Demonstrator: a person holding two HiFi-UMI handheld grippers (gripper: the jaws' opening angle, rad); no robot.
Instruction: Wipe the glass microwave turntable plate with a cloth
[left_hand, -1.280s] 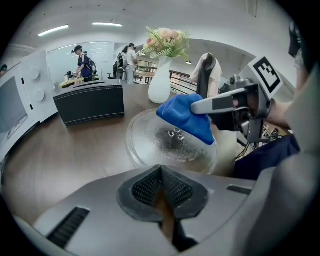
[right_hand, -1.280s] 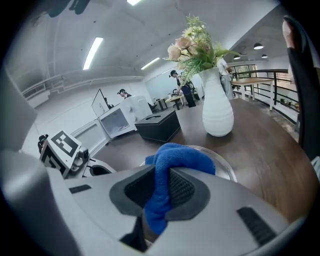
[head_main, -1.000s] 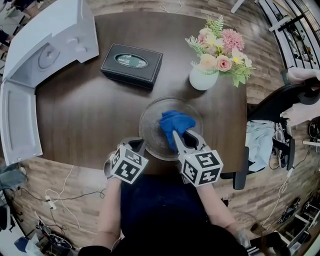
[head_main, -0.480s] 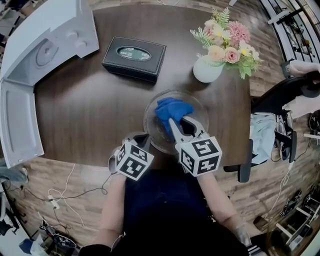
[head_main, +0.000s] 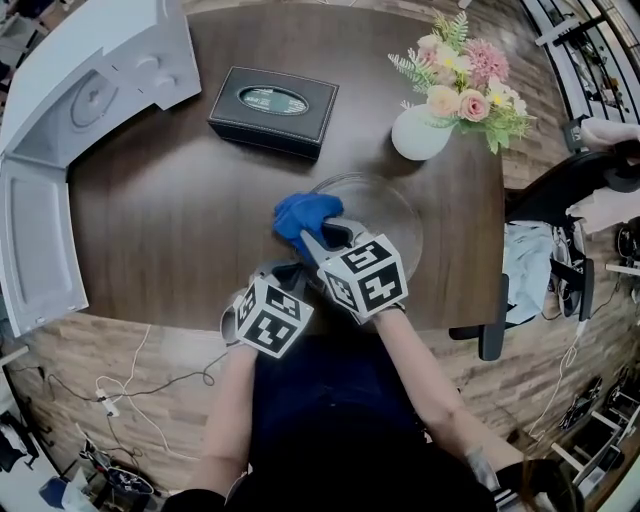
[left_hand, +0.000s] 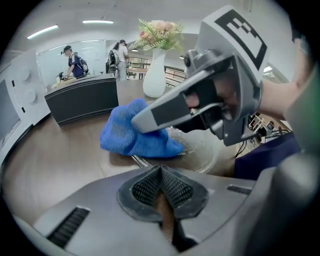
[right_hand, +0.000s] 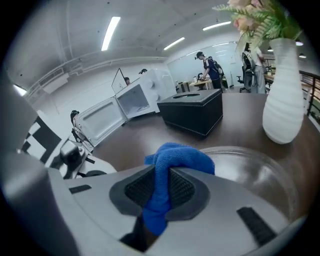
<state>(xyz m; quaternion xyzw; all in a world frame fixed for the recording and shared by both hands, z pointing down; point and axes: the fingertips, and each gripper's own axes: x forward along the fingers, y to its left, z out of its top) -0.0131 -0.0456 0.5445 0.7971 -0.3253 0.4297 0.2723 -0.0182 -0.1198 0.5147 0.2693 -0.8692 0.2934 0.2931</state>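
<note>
Turntable plate (head_main: 388, 222) sat near the table's (head_main: 150, 200) 6 o'clock edge. Left gripper (head_main: 284, 274), jaws closed on nothing, waited beside its 8 o'clock rim, perhaps to steady it. Right gripper (head_main: 318, 240) pinched the blue cloth (head_main: 302, 212) onto the 9 o'clock rim for wiping.

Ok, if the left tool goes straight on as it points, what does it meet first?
Probably the glass plate's near rim, with the blue cloth just behind; depth is unclear.
</note>
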